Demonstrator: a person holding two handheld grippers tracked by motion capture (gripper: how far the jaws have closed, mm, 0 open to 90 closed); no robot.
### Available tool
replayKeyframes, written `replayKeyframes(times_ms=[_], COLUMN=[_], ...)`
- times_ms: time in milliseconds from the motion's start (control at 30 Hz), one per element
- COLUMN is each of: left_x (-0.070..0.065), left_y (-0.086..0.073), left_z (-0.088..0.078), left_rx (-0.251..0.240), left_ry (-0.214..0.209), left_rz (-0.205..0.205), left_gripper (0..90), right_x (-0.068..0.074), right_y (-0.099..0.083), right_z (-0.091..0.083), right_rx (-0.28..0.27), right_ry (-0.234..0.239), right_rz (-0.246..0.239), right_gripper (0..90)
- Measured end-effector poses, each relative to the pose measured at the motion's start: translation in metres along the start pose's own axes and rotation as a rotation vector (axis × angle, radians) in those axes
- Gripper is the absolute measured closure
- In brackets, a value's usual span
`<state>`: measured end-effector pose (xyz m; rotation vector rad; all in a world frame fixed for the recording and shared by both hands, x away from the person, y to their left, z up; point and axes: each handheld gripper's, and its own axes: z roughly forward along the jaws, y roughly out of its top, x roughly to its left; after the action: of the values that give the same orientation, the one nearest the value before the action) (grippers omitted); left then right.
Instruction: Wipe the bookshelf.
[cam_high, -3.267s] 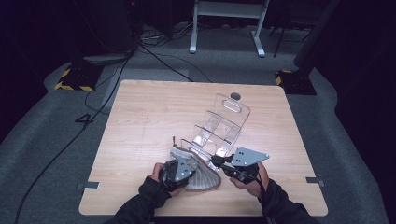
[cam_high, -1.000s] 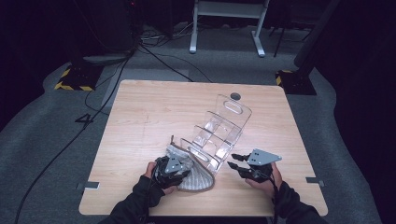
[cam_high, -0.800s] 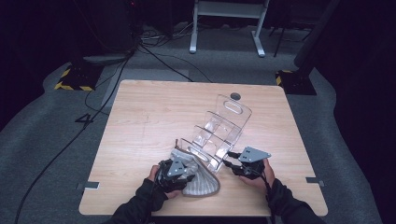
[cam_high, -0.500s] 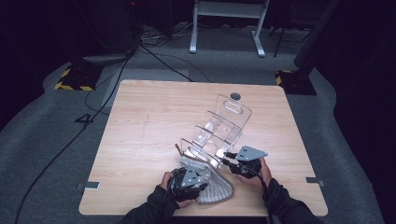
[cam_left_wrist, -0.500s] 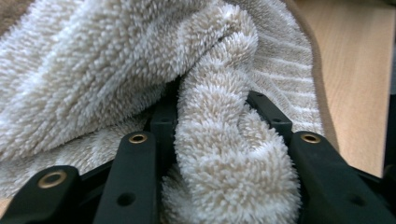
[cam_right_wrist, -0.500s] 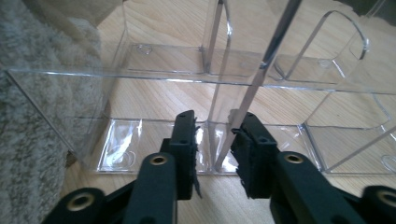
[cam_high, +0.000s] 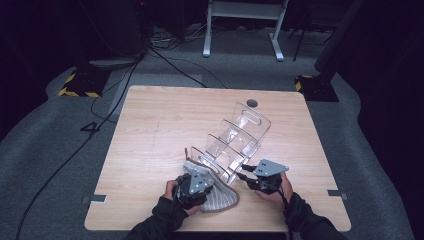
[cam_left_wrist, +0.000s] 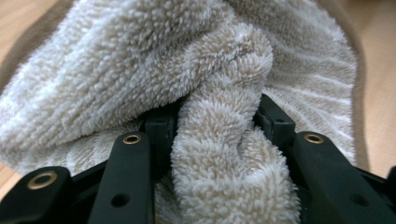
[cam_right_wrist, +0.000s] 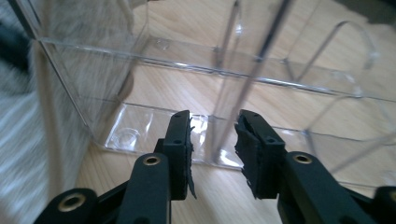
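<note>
A fluffy beige towel (cam_high: 222, 197) with a brown edge lies at the near end of a clear plastic rack (cam_high: 239, 131) on the wooden table (cam_high: 150, 130). My left gripper (cam_high: 199, 176) is shut on a thick fold of the towel (cam_left_wrist: 140, 60). Its jaws have eased a little wider in the last second, and the fold still fills my left gripper (cam_left_wrist: 215, 122). My right gripper (cam_high: 244, 177) sits low at the rack's near right corner. In the right gripper view its jaws have just been opening. The right gripper (cam_right_wrist: 212, 127) stands open, with a thin upright divider (cam_right_wrist: 229, 93) just beyond the gap, untouched.
The rack (cam_right_wrist: 289, 77) has several upright clear dividers and runs diagonally toward the far right. Bare tabletop spreads to the left and far side. A small round hole (cam_high: 252, 103) sits near the table's far edge. Cables (cam_high: 170, 65) lie on the floor beyond.
My left hand has shifted slightly left and away with the towel since half a second ago. The right gripper has stayed at the rack's near corner.
</note>
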<state>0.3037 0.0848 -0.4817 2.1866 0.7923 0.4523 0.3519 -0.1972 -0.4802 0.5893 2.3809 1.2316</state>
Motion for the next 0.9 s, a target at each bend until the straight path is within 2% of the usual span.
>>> replayKeyframes(times_ms=[67, 167, 233, 267, 300, 333, 400, 433, 467, 500, 567, 667, 733, 800, 833, 900], left_x=[0.010, 0.011, 0.003, -0.001, -0.001, -0.017, -0.021, -0.026, -0.030, -0.035, -0.041, -0.046, -0.047, -0.048, -0.047, -0.044], left_y=[-0.003, -0.005, -0.005, -0.005, -0.005, -0.004, -0.003, -0.002, -0.001, 0.000, 0.003, 0.006, 0.008, 0.010, 0.011, 0.012], left_z=[0.001, -0.001, -0.002, -0.003, -0.003, -0.003, -0.003, -0.002, -0.001, 0.002, 0.006, 0.009, 0.011, 0.013, 0.013, 0.014], left_rx=[0.012, 0.015, 0.017, 0.013, 0.013, 0.023, 0.016, 0.011, 0.007, 0.002, 0.000, -0.015, -0.021, -0.024, -0.030, -0.034], left_ry=[-0.003, -0.035, -0.081, -0.109, -0.109, -0.140, -0.146, -0.175, -0.188, -0.182, -0.203, -0.191, -0.190, -0.168, -0.159, -0.150], left_rz=[0.008, 0.016, 0.031, 0.043, 0.043, 0.077, 0.078, 0.073, 0.079, 0.082, 0.071, 0.054, 0.044, 0.047, 0.044, 0.019], left_gripper=[60.3, 61.3, 61.5, 61.6, 61.6, 61.3, 60.3, 60.3, 59.6, 58.8, 57.7, 55.0, 53.7, 53.8, 54.0, 54.0], right_x=[-0.010, -0.027, -0.040, -0.044, -0.044, -0.050, -0.052, -0.052, -0.053, -0.054, -0.057, -0.061, -0.062, -0.062, -0.061, -0.058], right_y=[-0.004, -0.012, -0.017, -0.017, -0.017, -0.015, -0.014, -0.014, -0.013, -0.013, -0.012, -0.008, -0.007, -0.006, -0.006, -0.005], right_z=[-0.012, -0.028, -0.029, -0.027, -0.027, -0.021, -0.013, -0.013, -0.009, -0.006, 0.000, 0.008, 0.014, 0.017, 0.018, 0.019], right_rx=[-0.020, -0.031, -0.036, -0.031, -0.031, -0.030, -0.017, -0.017, -0.006, -0.005, -0.005, -0.008, -0.007, -0.003, -0.010, -0.004], right_ry=[-0.022, -0.082, -0.132, -0.137, -0.137, -0.137, -0.136, -0.136, -0.145, -0.143, -0.148, -0.161, -0.149, -0.159, -0.145, -0.158], right_rz=[0.023, 0.062, 0.107, 0.118, 0.118, 0.132, 0.125, 0.125, 0.123, 0.122, 0.128, 0.136, 0.136, 0.120, 0.126, 0.121], right_gripper=[64.4, 64.5, 63.9, 63.2, 63.2, 62.9, 62.0, 62.0, 61.8, 61.3, 60.2, 61.3, 62.6, 67.3, 68.6, 69.3])
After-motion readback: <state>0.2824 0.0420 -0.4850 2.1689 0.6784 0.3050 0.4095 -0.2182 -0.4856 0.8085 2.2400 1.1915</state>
